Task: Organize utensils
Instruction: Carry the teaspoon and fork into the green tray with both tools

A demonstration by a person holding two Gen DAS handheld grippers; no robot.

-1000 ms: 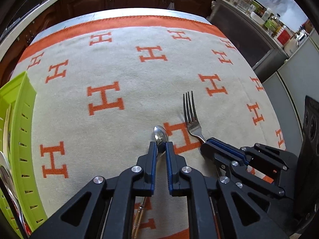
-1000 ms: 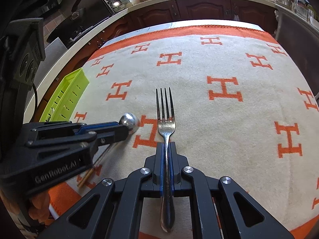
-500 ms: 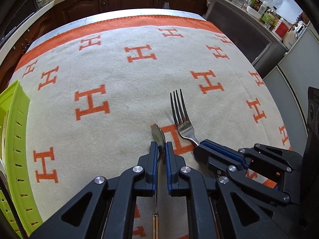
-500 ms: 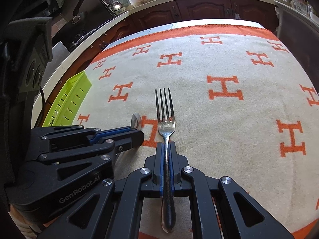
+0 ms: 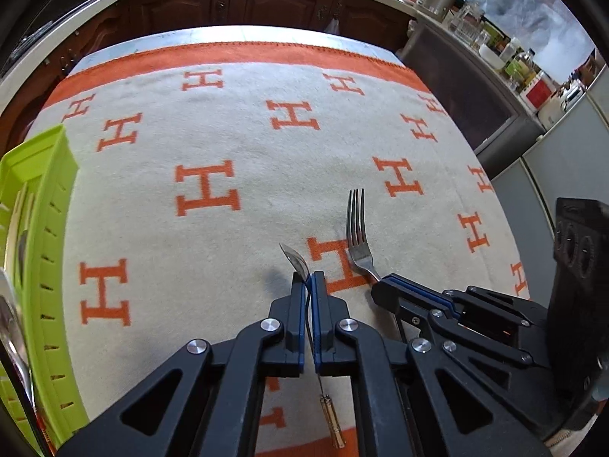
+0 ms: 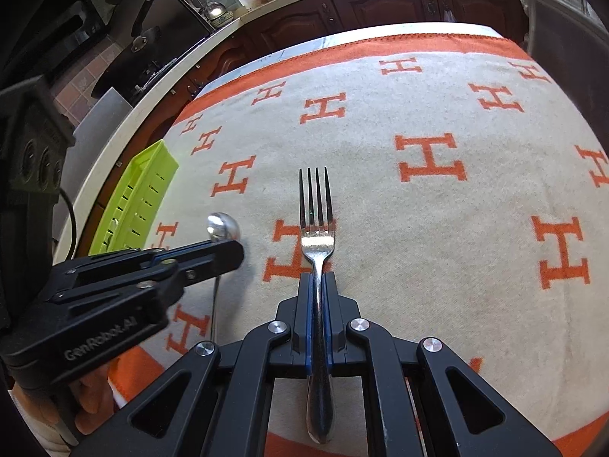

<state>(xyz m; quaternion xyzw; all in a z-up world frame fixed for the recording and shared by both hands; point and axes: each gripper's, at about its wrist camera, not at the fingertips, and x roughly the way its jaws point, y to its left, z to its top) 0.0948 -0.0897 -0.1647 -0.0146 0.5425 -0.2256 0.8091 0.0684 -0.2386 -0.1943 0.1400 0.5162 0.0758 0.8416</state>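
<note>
We found the task at an early-to-middle stage: both loose utensils were gripped, but neither had reached the green tray at the left edge of the table. The left gripper had just been closing, and its jaws stood pressed together on the thin neck of the spoon, whose bowl projected beyond the tips and appeared raised off the blanket. The right gripper was pinching the fork by its handle, tines pointing away, the fork lying low over an orange letter; we could not tell whether it touched the cloth. We counted one spoon, one fork, one tray and two grippers. The tray already held some cutlery, too hidden at the frame edge to count. Remaining, in our judgement: carrying both pieces across and placing them.
</note>
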